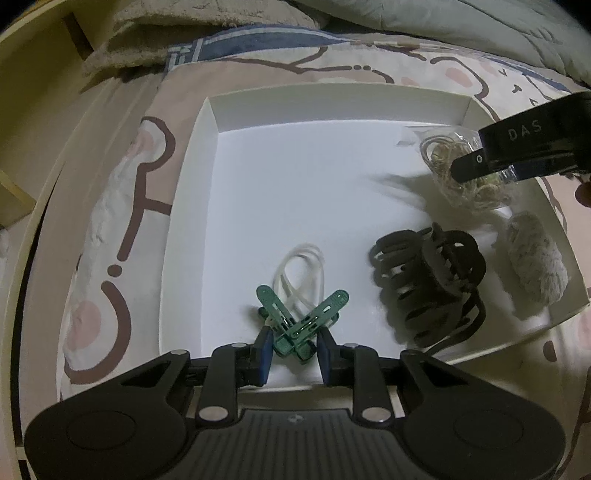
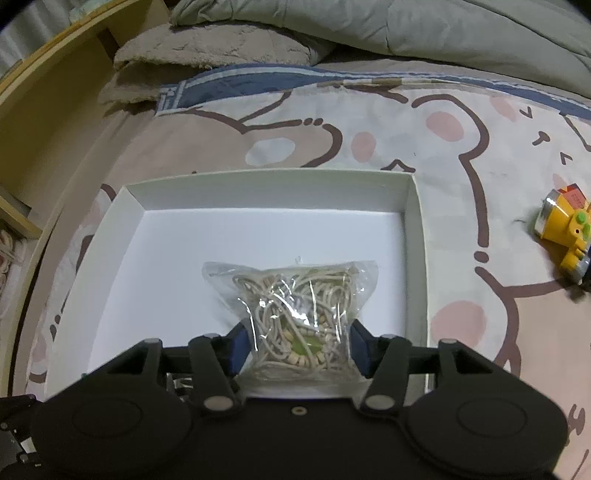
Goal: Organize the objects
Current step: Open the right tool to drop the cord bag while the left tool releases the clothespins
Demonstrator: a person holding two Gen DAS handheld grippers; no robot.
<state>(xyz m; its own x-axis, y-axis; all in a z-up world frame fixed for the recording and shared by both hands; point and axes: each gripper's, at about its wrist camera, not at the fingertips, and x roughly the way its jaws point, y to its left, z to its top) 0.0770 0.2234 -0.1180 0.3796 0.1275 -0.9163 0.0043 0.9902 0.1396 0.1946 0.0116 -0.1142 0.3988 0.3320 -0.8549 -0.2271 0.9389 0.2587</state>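
Currently a shallow white cardboard box sits on a bed covered with a cartoon-bear sheet. Left gripper: blue-padded fingers set narrow on either side of two crossed green clothespins; pads appear to touch the pins, so I log it as gripping them, though contact on the right pad is hard to confirm at this angle. Pins lie at the near edge of the box floor, with a loop of white cord just behind them and touching. Right of the pins, inside the box: a large black claw hair clip, and beside it, against the right wall, a grey fuzzy item, identity unclear. Right gripper: fingers spread fairly wide but closed onto a clear plastic bag of beige cords and beads, pads pressed on both sides of the bag's near end. Bag sits over the box floor toward the right wall; whether it rests on the floor I cannot tell. Outside the box, on the sheet to the right, well apart: a yellow toy vehicle. Grey folded blankets lie beyond the box.
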